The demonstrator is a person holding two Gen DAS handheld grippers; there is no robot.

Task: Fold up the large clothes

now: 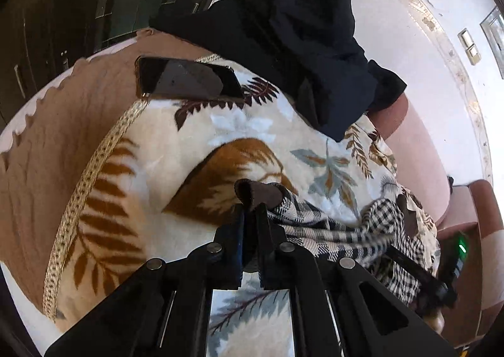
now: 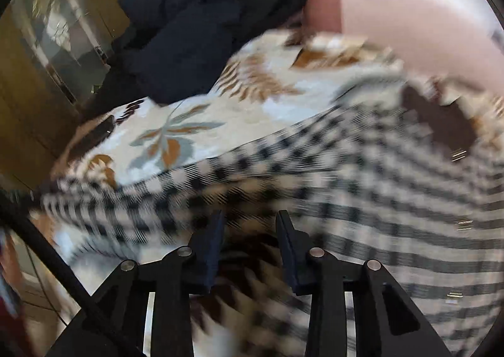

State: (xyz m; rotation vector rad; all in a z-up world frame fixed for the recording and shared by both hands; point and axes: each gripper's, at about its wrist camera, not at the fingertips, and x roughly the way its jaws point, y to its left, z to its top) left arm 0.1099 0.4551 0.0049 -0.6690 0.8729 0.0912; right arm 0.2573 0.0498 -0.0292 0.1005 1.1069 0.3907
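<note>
A black-and-white checked garment (image 1: 340,224) with brown trim lies on a leaf-patterned blanket (image 1: 195,143). My left gripper (image 1: 250,209) is shut on the garment's brown edge (image 1: 258,193) and holds it above the blanket. In the right wrist view the same checked garment (image 2: 362,187) fills the lower right, blurred by motion, with a brown patch (image 2: 438,124). My right gripper (image 2: 250,218) is open, its fingers apart over the cloth with nothing between them.
A dark navy garment (image 1: 289,42) is piled at the far side of the blanket, also in the right wrist view (image 2: 189,42). A black phone (image 1: 186,80) lies on the blanket. A pink headboard (image 1: 419,149) runs along the right. Wooden cupboards (image 1: 63,10) stand at left.
</note>
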